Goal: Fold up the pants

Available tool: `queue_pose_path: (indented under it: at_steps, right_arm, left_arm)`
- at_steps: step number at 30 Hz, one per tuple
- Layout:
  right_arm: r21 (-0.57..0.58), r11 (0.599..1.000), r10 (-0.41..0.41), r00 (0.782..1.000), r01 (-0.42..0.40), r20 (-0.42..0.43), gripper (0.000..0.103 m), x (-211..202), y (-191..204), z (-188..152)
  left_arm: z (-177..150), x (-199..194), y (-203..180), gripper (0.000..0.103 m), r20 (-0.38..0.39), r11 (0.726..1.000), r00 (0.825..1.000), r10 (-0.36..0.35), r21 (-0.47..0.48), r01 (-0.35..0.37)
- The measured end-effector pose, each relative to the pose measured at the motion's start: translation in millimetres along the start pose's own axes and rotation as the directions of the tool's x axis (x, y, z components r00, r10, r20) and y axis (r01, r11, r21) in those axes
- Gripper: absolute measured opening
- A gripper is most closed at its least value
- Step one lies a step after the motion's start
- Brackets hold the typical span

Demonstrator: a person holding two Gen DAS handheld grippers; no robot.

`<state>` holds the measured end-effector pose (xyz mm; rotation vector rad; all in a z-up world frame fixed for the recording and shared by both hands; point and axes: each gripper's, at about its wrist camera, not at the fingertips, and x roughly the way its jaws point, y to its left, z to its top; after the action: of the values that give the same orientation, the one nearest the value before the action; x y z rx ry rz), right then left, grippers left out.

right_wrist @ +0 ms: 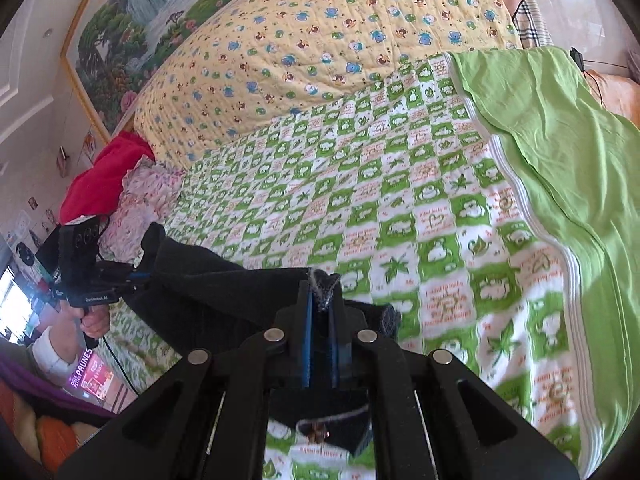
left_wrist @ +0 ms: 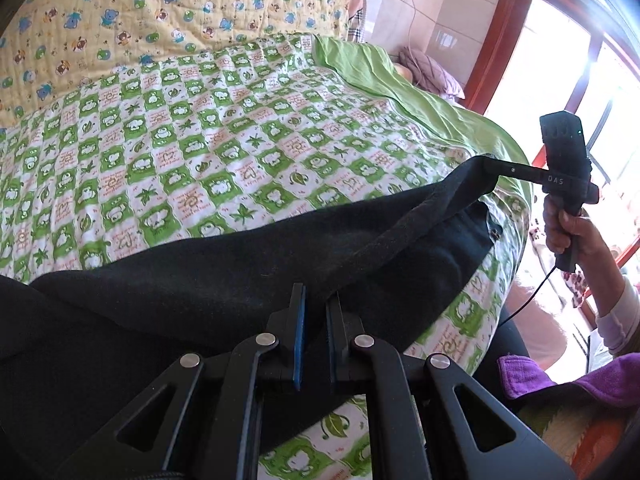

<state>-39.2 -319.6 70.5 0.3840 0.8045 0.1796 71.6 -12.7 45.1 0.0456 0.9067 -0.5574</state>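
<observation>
- The step in hand looks like the carrying fold: both grippers hold one edge of the black, thick knitted pants (left_wrist: 248, 276) and lift it above the bed, so the pinched edge hangs as a taut band between the two pairs of jaws.
- The left gripper (left_wrist: 316, 320) has its jaws closed on the pants; the dark cloth sits pinched between the blue pads and spreads forward and to both sides of them.
- The right gripper (right_wrist: 322, 320) is likewise clamped on the pants, with a small peak of black fabric sticking up just past the tips of its jaws.
- In the left wrist view the right gripper shows at the far end of the lifted edge, held by a hand (left_wrist: 568, 232) in a pale sleeve; the edge runs from the near jaws up to it.
- The rest of the pants lies below and ahead of both pairs of jaws, draped over the green-and-white checked quilt (left_wrist: 180, 152) near the bed's edge.
- The next move, as I judge it, calls for both grips to travel together over the resting cloth, keeping the edge level and taut, then lowering it so the layers line up before letting go.
- Uneven pull could skew the fold.
</observation>
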Motion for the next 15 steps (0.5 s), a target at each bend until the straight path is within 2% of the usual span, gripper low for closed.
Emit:
queue_pose_path:
  at_steps: [4, 7, 11, 15]
  right_arm:
    - [0.003, 1.0, -0.019, 0.999, 0.019, -0.026, 0.008, 0.8, -5.8, -12.0]
    - [-0.013, 1.0, -0.015, 1.0, 0.015, -0.014, 0.008, -0.9, -5.6, -5.8]
    - [-0.115, 0.993, -0.007, 1.0, 0.007, 0.0, 0.008, -7.1, 10.2, 0.4]
    - [-0.164, 0.986, -0.028, 0.999, 0.033, 0.03, 0.008, -13.9, 11.3, -1.9]
  left_arm:
    - [-12.2, 5.0, -3.6, 0.007, -0.015, 1.0, 1.0, -0.017, -0.006, 0.017]
    - [-17.7, 8.4, -6.2, 0.007, -0.023, 1.0, 1.0, -0.013, -0.007, 0.013]
    - [-25.2, 11.6, -7.4, 0.007, -0.029, 1.0, 0.999, -0.015, -0.013, 0.014]
    - [-31.5, 18.1, -7.6, 0.007, -0.041, 0.999, 0.999, -0.024, -0.023, 0.023]
